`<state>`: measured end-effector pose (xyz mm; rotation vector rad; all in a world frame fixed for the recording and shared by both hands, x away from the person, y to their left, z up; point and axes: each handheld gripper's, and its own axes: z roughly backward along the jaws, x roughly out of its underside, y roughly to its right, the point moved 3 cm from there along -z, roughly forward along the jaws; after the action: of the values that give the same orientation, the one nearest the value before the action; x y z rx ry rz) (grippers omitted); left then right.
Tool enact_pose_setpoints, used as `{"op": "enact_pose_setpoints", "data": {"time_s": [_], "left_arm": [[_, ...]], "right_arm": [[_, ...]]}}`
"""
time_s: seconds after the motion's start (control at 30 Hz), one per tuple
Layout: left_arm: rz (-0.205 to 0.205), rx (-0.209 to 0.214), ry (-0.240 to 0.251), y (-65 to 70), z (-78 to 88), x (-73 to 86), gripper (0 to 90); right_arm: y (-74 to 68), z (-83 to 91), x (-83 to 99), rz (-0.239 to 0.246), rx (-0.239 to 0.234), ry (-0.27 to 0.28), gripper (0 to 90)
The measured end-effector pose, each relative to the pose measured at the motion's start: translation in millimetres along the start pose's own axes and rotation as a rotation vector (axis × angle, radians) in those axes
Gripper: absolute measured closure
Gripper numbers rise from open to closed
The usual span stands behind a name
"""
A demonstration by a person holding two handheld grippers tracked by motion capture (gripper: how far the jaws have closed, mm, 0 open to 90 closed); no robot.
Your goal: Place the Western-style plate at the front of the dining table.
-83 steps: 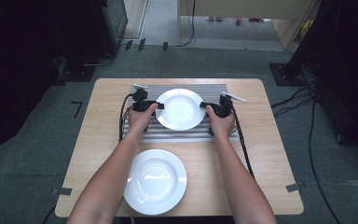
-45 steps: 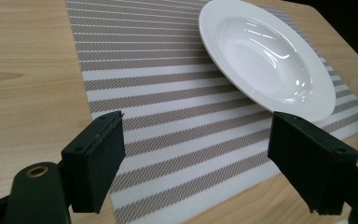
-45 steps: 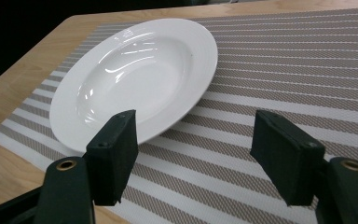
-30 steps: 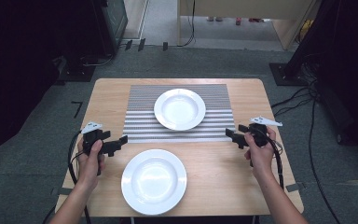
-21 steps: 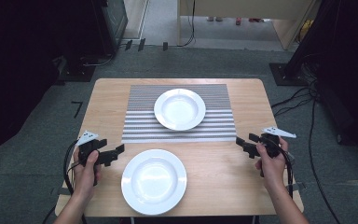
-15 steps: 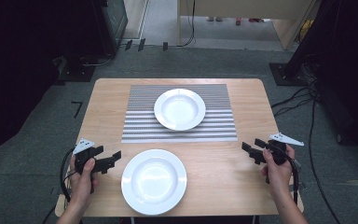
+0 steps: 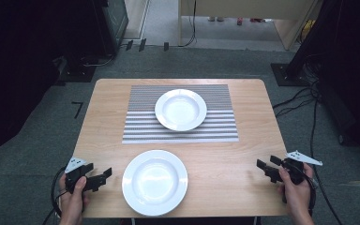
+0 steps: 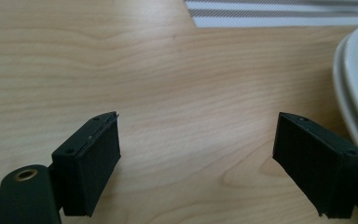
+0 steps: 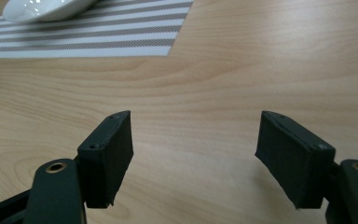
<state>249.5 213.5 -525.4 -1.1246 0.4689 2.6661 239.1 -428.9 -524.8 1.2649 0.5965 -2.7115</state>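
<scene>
step: both hands hovered at the table's (image 7: 243, 164) near corners, beside the near plate (image 7: 154, 182).
left gripper (image 7: 98, 178): jaws apart, empty, just left of the near plate.
right gripper (image 7: 266, 168): jaws just opened wider, nothing between them.
next: likely close in on the near plate's rim from both sides.
far plate (image 7: 181, 109): on the striped mat (image 7: 140, 126) toward the far edge.
room: grey floor, cables, dark stands.
</scene>
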Motion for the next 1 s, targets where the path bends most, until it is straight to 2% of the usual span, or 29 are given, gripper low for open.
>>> {"op": "enact_pose_setpoints", "data": {"time_s": [0.1,0.23,0.4,0.57,0.6,0.77,0.87,0.9,1.0], "left_arm": [[-0.002,-0.020,-0.005,-5.7,5.9,7.1,14.7],[0.005,-0.037,-0.015,-12.0,9.9,12.9,14.7],[-0.014,-0.071,-0.012,-16.3,13.7,17.4,14.7],[-0.033,-0.091,-0.006,-17.3,15.9,21.1,14.7],[-0.033,-0.092,-0.003,-17.3,16.2,21.5,14.6],[-0.024,-0.086,0.016,-17.0,15.1,22.4,13.5],[-0.058,-0.124,0.022,-13.5,12.8,24.3,13.5],[-0.099,-0.162,0.006,-9.5,10.5,25.0,13.5],[-0.120,-0.180,-0.005,-7.6,9.4,25.3,13.4]], "right_arm": [[8.7,8.6,12.2,-0.005,0.025,-0.019,27.0],[13.5,13.0,20.0,0.002,0.047,-0.033,26.9],[20.6,20.3,28.1,0.003,0.076,-0.035,26.8],[19.8,22.3,31.4,0.036,0.096,-0.033,26.5],[17.7,21.7,32.7,0.056,0.117,-0.033,26.5],[15.4,20.1,33.7,0.047,0.135,-0.018,24.5],[13.2,18.9,34.0,0.065,0.152,-0.024,23.5],[11.2,18.1,34.4,0.069,0.164,-0.030,21.8],[9.3,16.9,34.7,0.086,0.175,-0.037,20.5]]}}
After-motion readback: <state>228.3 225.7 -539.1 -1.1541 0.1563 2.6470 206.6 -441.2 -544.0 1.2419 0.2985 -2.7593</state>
